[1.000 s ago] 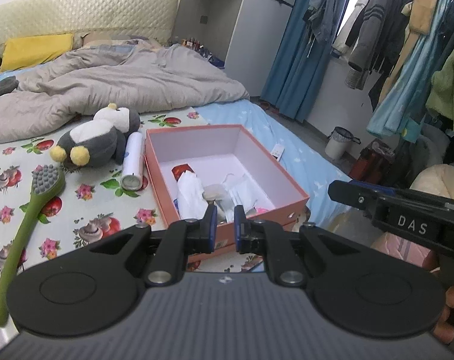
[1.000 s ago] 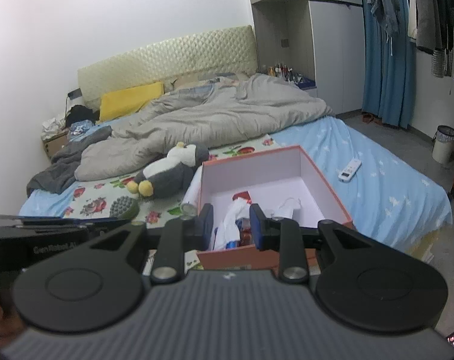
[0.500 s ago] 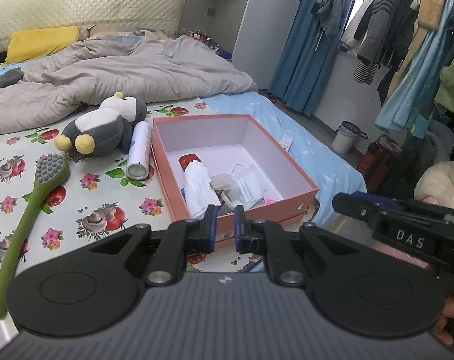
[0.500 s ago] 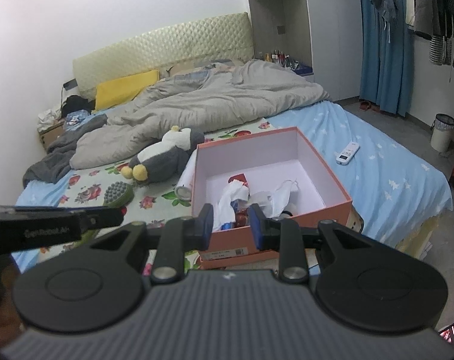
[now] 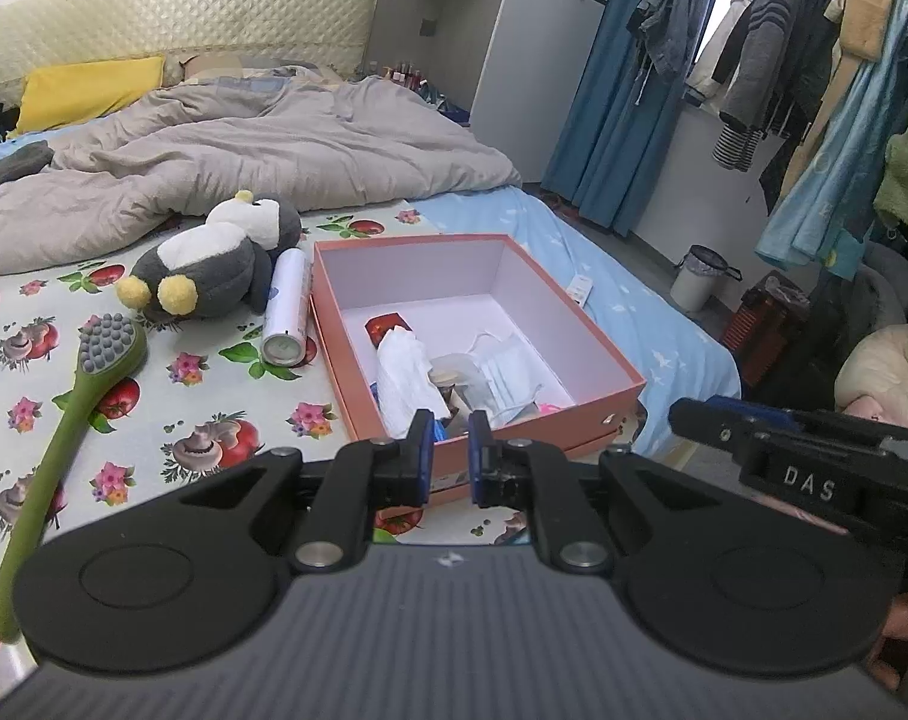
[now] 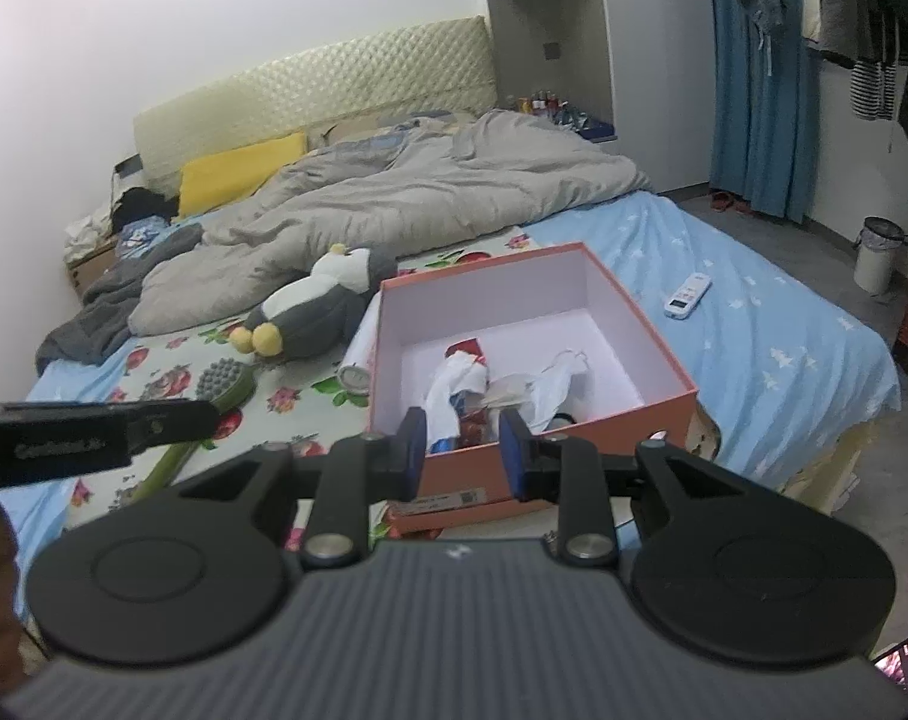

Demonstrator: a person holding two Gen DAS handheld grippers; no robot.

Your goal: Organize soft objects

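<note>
A grey and white plush penguin [image 5: 214, 267] [image 6: 319, 312] lies on the flowered sheet left of an open salmon box [image 5: 580, 324] [image 6: 646, 312]. The box holds a white cloth [image 5: 406, 381] [image 6: 454, 387], a face mask [image 5: 514, 369] [image 6: 559, 375] and small items. My left gripper [image 5: 451, 459] hangs before the box's near wall, jaws a narrow gap apart, empty. My right gripper [image 6: 463, 450] is open and empty, also short of the box's near edge. Each gripper's side shows in the other's view.
A white spray can [image 5: 286, 315] lies between penguin and box. A green long-handled brush [image 5: 64, 432] [image 6: 214, 405] lies left. A grey duvet [image 5: 244, 150] and yellow pillow [image 5: 88, 90] fill the bed's far end. A remote [image 6: 686, 295] lies on the blue sheet. Clothes rack and bin [image 5: 700, 276] stand right.
Both grippers have pulled back and risen a little, so the box and penguin sit farther off. The right jaws have opened slightly wider. Nothing was picked up.
</note>
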